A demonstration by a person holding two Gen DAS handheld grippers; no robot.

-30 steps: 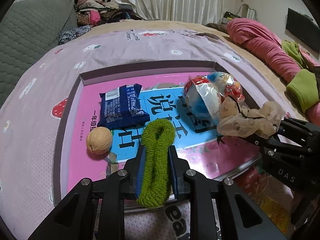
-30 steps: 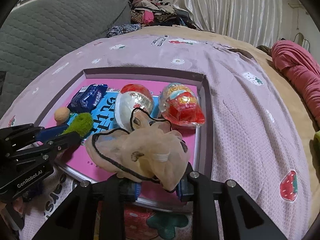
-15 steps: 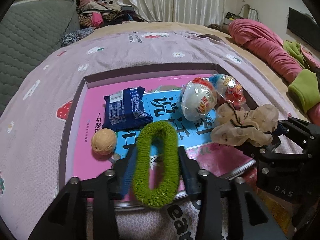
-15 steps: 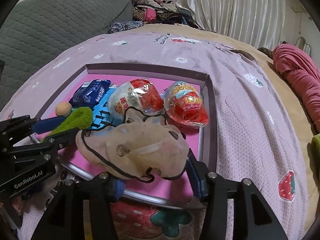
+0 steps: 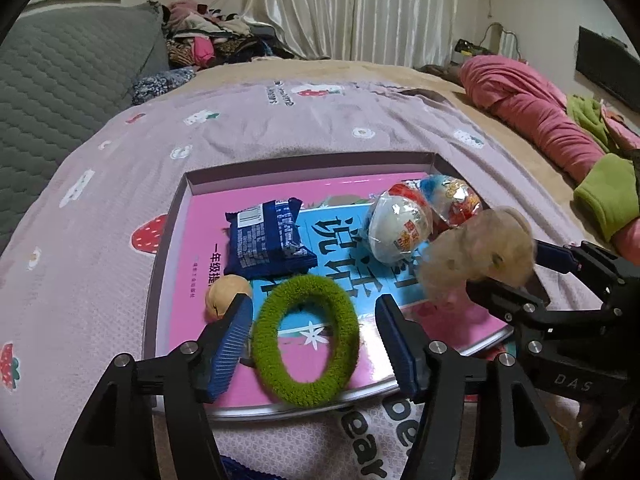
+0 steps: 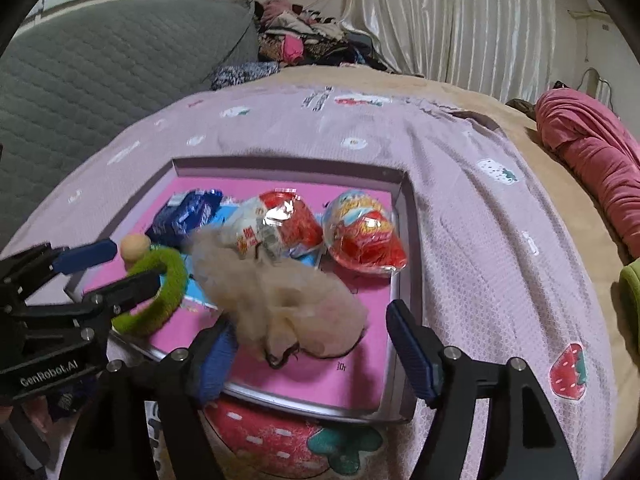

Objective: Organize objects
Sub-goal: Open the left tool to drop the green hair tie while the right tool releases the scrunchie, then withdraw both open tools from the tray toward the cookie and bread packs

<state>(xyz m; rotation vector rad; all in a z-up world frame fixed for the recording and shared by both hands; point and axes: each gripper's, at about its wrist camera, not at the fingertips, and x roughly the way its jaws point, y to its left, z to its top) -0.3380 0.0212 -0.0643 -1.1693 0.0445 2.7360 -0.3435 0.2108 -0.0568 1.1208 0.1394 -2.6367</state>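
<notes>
Lettering first: your left gripper (image 5: 316, 338) carries "GenRobot.AI" on its body in the right wrist view, and your right gripper (image 6: 312, 354) shows "DAS" in the left wrist view. Large Chinese characters run across the blue panel on the pink floor of the tray (image 5: 168, 240), which lies on a pink strawberry-print bedspread (image 5: 100, 216).

Counting left to right in the tray, you have one tan ball (image 5: 226, 295), one dark blue snack packet (image 5: 266, 242) with a barcode, one green hair tie (image 5: 306, 338), two foil-wrapped toy eggs (image 5: 400, 226) side by side, and one beige hair tie (image 6: 280, 300).

The green hair tie is a fuzzy oval loop between your left fingers, which are spread wide and no longer pinch it. The beige hair tie is a sheer, crumpled, blurred bunch with a dark edge, at the tray's near right; your right fingers are also spread apart around it.
</notes>
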